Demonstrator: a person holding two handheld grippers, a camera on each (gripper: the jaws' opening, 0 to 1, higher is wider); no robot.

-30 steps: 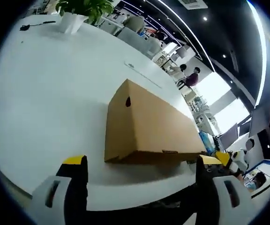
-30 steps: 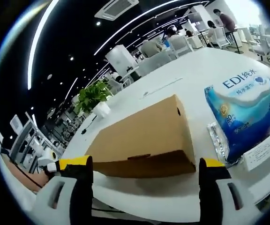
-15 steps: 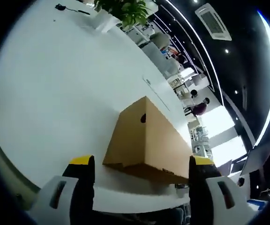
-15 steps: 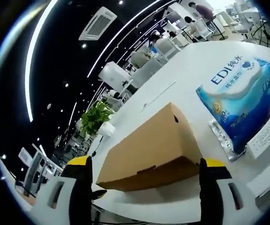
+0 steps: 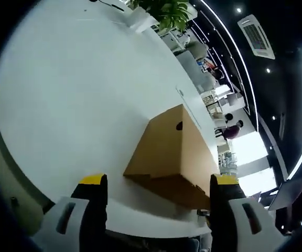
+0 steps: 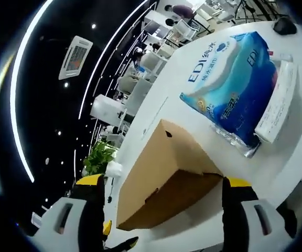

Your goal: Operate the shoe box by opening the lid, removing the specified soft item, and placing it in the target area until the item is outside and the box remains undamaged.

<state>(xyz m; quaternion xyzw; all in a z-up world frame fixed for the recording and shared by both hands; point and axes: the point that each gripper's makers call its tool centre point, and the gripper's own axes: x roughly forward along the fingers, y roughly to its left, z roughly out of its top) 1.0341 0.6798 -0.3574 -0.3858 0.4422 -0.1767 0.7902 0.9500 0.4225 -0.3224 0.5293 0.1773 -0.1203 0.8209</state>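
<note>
— Where does the shoe box (image 5: 174, 157) lie from us right now?

— It sits closed on the white bench (image 5: 67, 94), near the bench edge closest to us, straight ahead of both pairs of fingers. In the left gripper view it stands between and beyond the left gripper (image 5: 159, 191), whose fingers are spread wide and hold nothing.

— And from the other side?

— In the right gripper view the same shoe box (image 6: 161, 173) fills the gap ahead of the right gripper (image 6: 161, 194), also spread apart and empty. Neither touches the cardboard yet.

— Which way does its long axis run?

— Away from us, from the near bench edge toward the far one where the potted plant (image 5: 166, 10) stands. We face its short end; the side with the small round hole (image 5: 179, 125) looks toward the left gripper.

— Which of us is nearer?

— We judge them about equal; we cannot tell a clear lead. The lid's front lip (image 6: 156, 197) shows along the near face, so that is likely where we must go in.

— Anything close by?

— A blue pack of tissues (image 6: 229, 84) lies just beside the box toward the right bench edge, apart from it.
</note>
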